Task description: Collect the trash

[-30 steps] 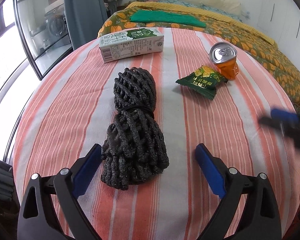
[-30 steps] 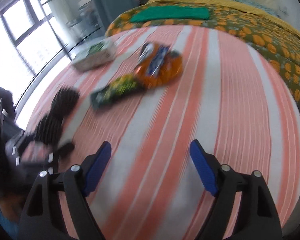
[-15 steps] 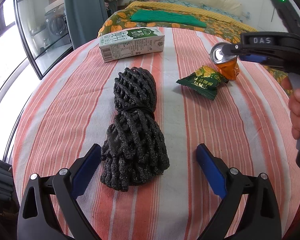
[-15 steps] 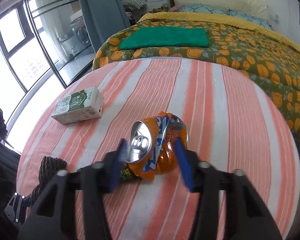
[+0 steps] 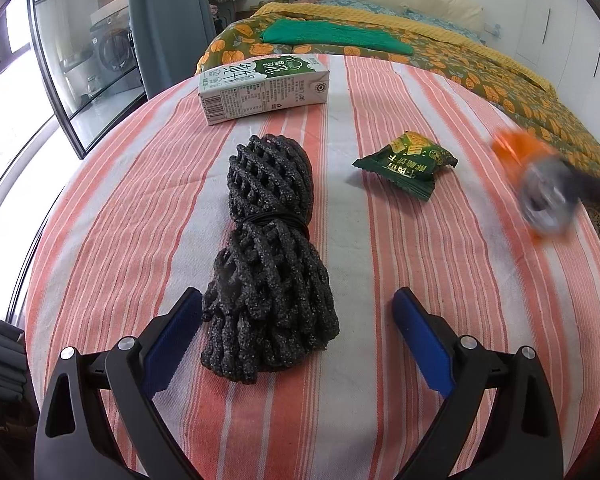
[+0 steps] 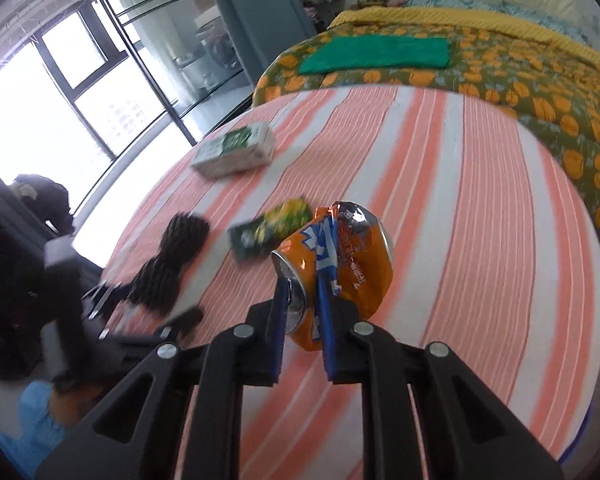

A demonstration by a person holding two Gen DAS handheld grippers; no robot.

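Note:
My right gripper (image 6: 303, 284) is shut on the rim of a crushed orange can (image 6: 351, 256), which hangs lifted off the striped cloth. In the left wrist view the same can (image 5: 539, 184) shows blurred at the right edge. My left gripper (image 5: 296, 312) stands open low over the near end of a black foam net bundle (image 5: 268, 248), its blue pads apart on either side. A green snack wrapper (image 5: 407, 162) lies right of the bundle, and a white and green milk carton (image 5: 264, 88) lies on its side at the far edge.
A striped orange and white cloth (image 5: 439, 260) covers the round table. Behind it is a bed (image 5: 479, 68) with a leaf-patterned cover and a folded green towel (image 5: 335, 36). Glass doors (image 5: 72, 60) stand at the left.
My right gripper came in over the can, closed on its rim and lifted it off the cloth toward the right. The left gripper and the bundle have not moved.

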